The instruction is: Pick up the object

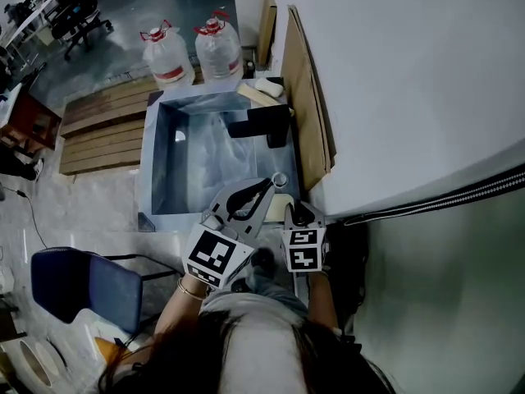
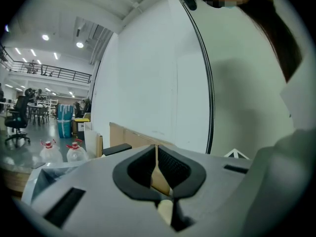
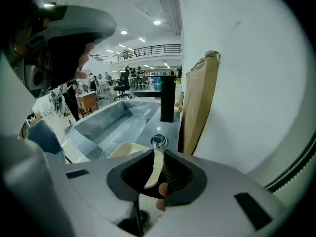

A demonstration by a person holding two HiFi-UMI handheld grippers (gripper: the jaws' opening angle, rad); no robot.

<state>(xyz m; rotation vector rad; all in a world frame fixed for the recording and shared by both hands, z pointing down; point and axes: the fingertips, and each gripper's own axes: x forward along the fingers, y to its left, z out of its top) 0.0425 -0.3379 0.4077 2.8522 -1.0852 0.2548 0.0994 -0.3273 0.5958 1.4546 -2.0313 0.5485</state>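
- The right gripper [image 3: 158, 164] has made its grab. Its fingers are pinched narrow on the thin rim of the cream dish [image 3: 127, 151], and the dish's shallow bowl spreads away to the left just past the fingertips.
- I can't tell whether the dish has left its resting place. I'd judge the grasp done and the lift clear left to do.
- The left gripper [image 2: 157, 158] has its fingers drawn almost together, leaving only a slit. A tan sliver and a cream patch show through it, and I take those for things behind the fingers, not something clamped.
- The dish looks smooth, matte and rigid, with a gently curved lip. The pads [image 3: 171, 174] biting on it are black and ribbed.
- Just ahead of the right fingertips sits a shiny round metal knob [image 3: 158, 141], on the edge of a dull steel sink [image 3: 106, 125].
- Farther ahead of the fingers stands a black upright block [image 3: 167, 100]. To their right, flat brown cardboard [image 3: 200, 102] leans on a white wall.
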